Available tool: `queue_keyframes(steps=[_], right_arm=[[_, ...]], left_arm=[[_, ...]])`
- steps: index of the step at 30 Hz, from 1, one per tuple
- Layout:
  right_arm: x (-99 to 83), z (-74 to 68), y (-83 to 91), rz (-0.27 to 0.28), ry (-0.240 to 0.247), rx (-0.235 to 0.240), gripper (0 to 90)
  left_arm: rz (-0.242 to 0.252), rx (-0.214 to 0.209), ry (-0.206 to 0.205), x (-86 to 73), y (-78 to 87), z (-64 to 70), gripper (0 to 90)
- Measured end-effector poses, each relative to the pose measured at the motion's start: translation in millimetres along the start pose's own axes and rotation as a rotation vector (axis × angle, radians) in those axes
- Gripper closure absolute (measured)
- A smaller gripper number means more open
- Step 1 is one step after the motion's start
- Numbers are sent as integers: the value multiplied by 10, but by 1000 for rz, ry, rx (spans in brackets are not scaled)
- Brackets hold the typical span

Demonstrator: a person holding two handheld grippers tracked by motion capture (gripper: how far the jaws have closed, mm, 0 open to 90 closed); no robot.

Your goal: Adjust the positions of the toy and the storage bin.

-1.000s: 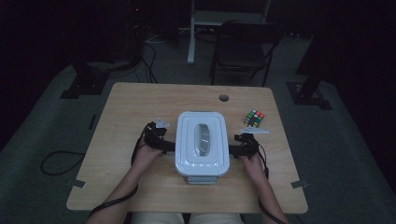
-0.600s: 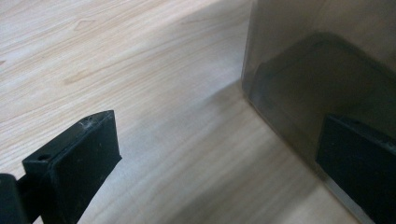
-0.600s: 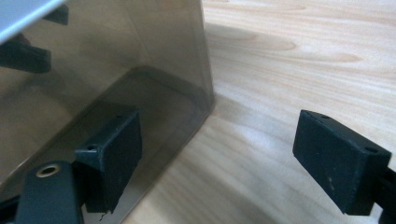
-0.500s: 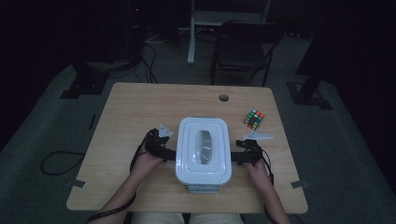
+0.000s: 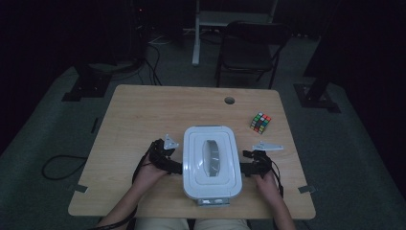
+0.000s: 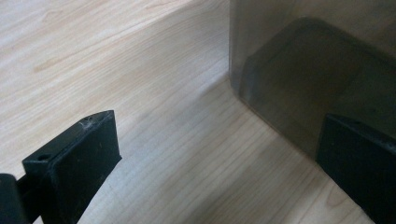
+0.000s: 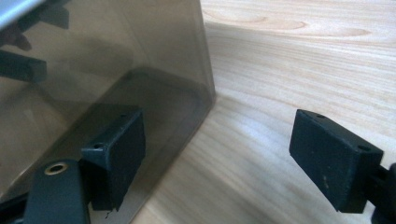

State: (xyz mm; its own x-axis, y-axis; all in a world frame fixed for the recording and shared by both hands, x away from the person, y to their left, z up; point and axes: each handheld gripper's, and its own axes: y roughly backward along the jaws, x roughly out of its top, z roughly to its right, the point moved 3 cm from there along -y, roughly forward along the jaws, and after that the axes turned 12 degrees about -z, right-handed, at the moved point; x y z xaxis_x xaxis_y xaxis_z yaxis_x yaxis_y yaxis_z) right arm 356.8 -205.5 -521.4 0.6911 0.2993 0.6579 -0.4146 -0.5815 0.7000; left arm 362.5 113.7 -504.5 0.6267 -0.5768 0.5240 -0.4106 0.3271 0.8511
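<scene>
Scene: lidded container (image 5: 211, 163) is set at the table's (image 5: 143, 115) near middle | Grippers: left gripper (image 5: 173, 166) and right gripper (image 5: 248, 168) are spread wide, pressed against opposite walls, seemingly to steady or shift it.

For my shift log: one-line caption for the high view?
Left gripper and right gripper flank a white-lidded container on the wooden table.
</scene>
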Motion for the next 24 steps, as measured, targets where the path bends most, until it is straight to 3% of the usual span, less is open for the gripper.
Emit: queue_keyframes(steps=[5, 6, 9, 12, 14, 16, 19, 24], right_arm=[[-60, -20, 4, -9, 10, -16, 176], [-66, -11, 13, -5, 18, -26, 136], [-61, 25, 38, 46, -8, -31, 131], [-62, 74, 55, 77, -12, -82, 132], [-54, 129, 80, 98, -34, -94, 131], [-34, 190, 117, 116, -53, -106, 129], [29, 312, 203, 142, -95, -107, 128], [81, 432, 241, 135, -104, -114, 122]], left_arm=[[6, -14, 1, -45, -14, -18, 5], [15, -21, 3, -50, -13, -24, 5], [45, -73, 34, -106, -20, -102, 5], [52, -63, 50, -165, -15, -176, 5], [51, -70, 67, -226, -5, -237, 5], [45, -50, 67, -285, 1, -287, 5], [63, -37, 106, -411, 20, -374, 5], [34, -28, 144, -608, 33, -505, 5]])
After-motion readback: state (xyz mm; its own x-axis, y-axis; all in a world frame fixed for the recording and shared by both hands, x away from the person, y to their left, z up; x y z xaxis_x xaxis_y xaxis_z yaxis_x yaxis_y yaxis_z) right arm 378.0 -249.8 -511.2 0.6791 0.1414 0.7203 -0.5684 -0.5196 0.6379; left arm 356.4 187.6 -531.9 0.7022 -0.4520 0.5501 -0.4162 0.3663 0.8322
